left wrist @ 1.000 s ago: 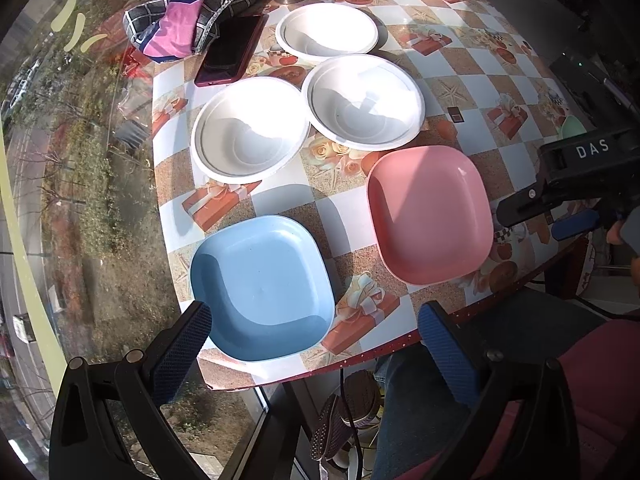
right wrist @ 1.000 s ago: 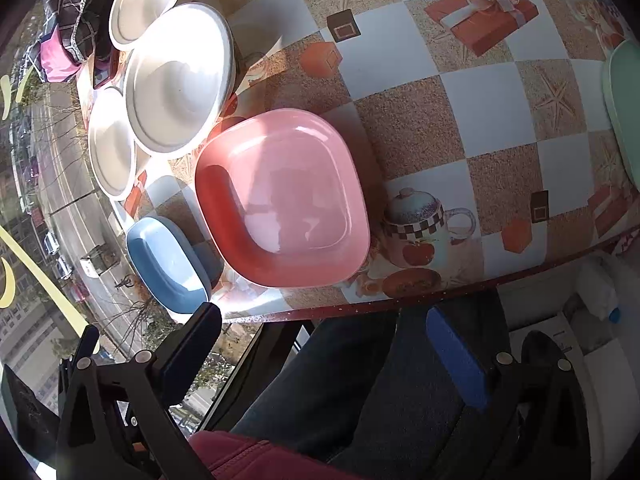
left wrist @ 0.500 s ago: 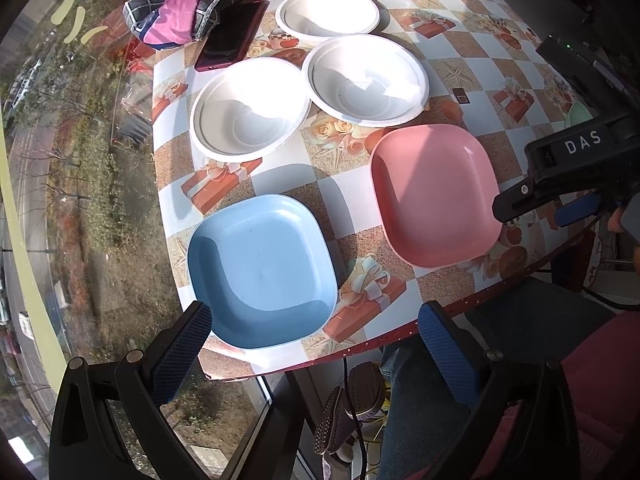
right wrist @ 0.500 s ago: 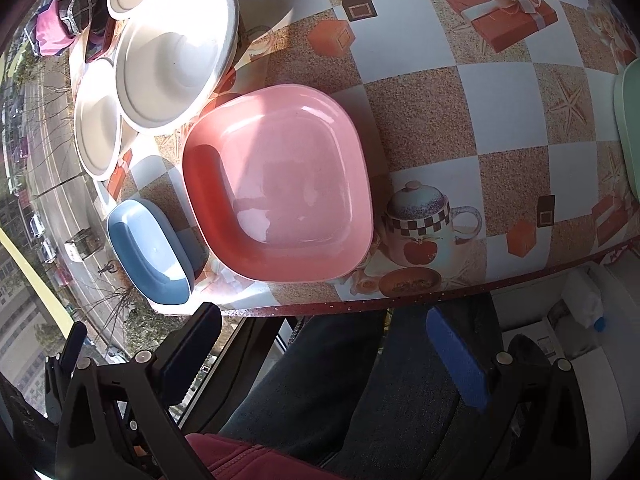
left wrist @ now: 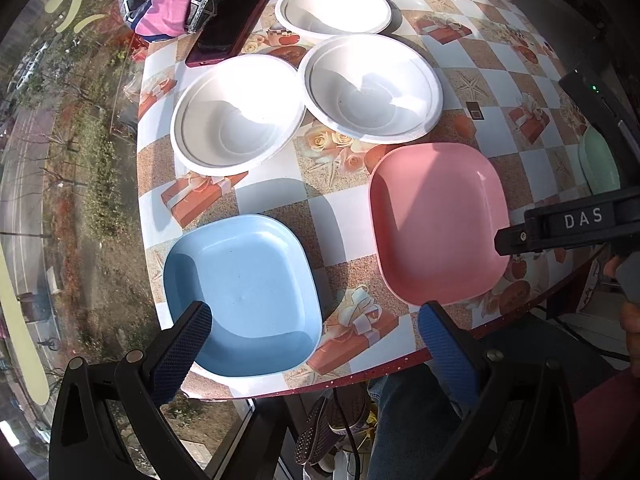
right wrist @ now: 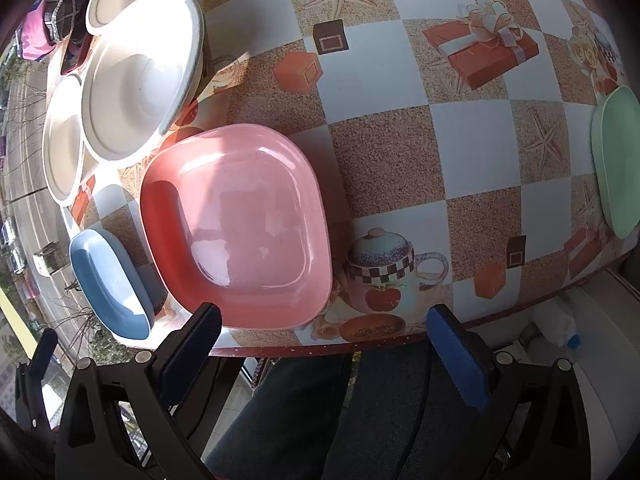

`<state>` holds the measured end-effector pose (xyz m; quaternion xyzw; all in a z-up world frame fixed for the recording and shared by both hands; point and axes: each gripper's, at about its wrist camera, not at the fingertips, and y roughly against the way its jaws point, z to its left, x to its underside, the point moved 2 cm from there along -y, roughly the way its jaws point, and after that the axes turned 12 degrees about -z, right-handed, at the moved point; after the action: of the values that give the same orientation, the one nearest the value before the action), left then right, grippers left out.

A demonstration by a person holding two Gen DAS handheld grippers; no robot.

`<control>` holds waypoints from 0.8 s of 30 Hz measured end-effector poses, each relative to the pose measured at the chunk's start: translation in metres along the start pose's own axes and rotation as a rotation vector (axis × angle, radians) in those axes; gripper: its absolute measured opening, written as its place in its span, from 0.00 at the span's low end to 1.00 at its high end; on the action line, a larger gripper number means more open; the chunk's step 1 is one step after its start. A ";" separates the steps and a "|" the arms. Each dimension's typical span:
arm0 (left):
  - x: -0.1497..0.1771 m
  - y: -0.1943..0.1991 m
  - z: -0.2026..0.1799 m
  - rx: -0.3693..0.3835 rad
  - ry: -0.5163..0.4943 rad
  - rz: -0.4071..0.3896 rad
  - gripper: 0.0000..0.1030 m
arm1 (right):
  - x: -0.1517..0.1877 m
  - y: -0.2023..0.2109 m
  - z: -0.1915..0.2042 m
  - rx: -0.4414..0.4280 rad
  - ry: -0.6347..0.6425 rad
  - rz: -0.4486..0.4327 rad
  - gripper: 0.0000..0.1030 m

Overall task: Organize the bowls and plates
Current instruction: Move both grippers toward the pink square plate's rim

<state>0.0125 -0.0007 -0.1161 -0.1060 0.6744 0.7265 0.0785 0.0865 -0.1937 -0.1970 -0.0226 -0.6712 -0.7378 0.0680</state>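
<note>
"DAS" on right hand-held gripper (left wrist: 568,232), pink plate (left wrist: 436,220)

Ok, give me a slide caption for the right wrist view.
Open right gripper poised at the table edge before the pink plate; blue plate, white bowls leftward.

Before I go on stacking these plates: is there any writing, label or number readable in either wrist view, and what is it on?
"DAS": white capital letters on the black body of the right gripper, seen from the left wrist camera.
No other text can be read. The tablecloth carries only pictures: gift boxes, starfish, a teapot. The pink plate, blue plate and white bowls bear no visible markings.
</note>
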 end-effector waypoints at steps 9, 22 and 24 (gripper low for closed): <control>-0.015 -0.027 -0.013 0.025 0.007 0.033 1.00 | 0.003 -0.013 -0.011 0.033 0.008 0.006 1.00; -0.027 -0.050 -0.028 0.020 -0.029 0.066 1.00 | 0.011 -0.024 -0.022 0.045 0.017 0.013 1.00; -0.026 -0.054 -0.027 0.018 -0.029 0.077 1.00 | 0.010 -0.029 -0.020 0.044 0.016 0.016 1.00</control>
<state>0.0526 -0.0231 -0.1638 -0.0688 0.6832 0.7244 0.0612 0.0742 -0.2117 -0.2262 -0.0208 -0.6865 -0.7225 0.0799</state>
